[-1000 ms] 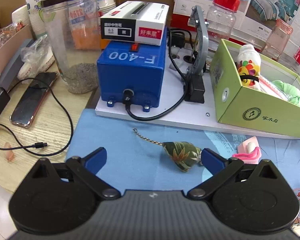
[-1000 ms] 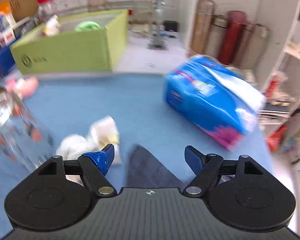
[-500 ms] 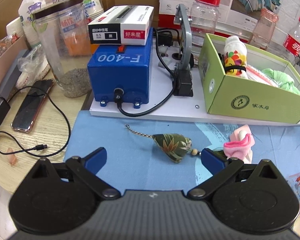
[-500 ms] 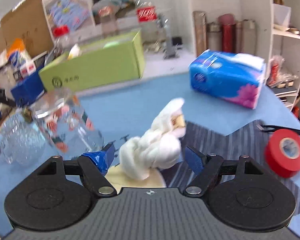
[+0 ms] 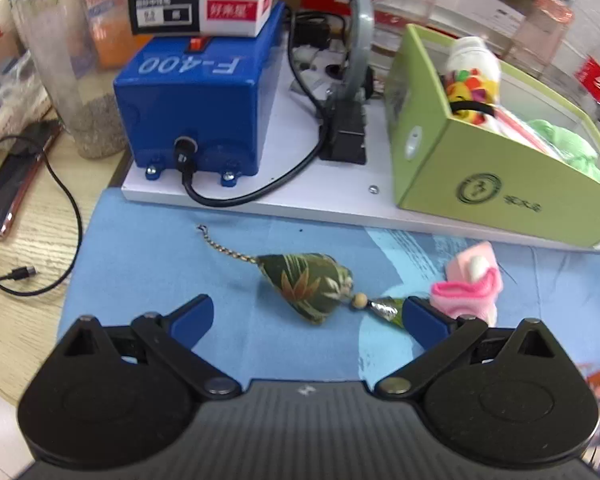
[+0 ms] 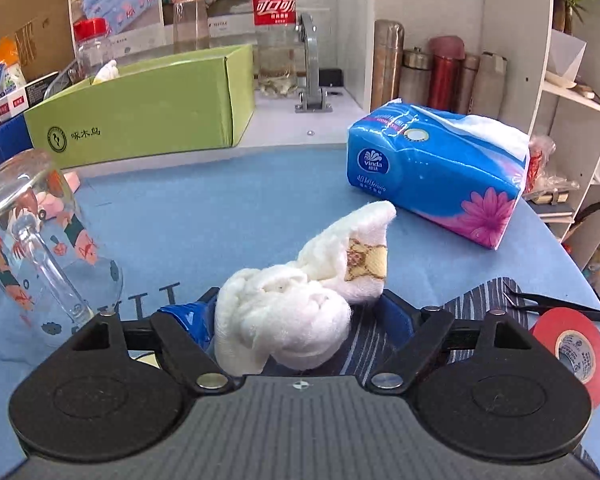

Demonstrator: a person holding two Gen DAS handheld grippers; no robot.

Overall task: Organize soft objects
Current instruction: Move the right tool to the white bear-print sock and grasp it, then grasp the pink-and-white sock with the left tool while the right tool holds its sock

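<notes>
White towel bundle point(image 6: 288, 312), soft and light, sits between the right gripper point(image 6: 296, 312)'s opening jaws; grip its knotted middle.

Left gripper point(image 5: 306, 316)'s jaws stand spread.

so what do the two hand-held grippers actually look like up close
Both look alike. The left hand-held gripper and right hand-held gripper each have a ribbed dark grey body, two round black discs, black linkage arms with silver rivets, and blue fingertips. No cables or sleeves show.
</notes>
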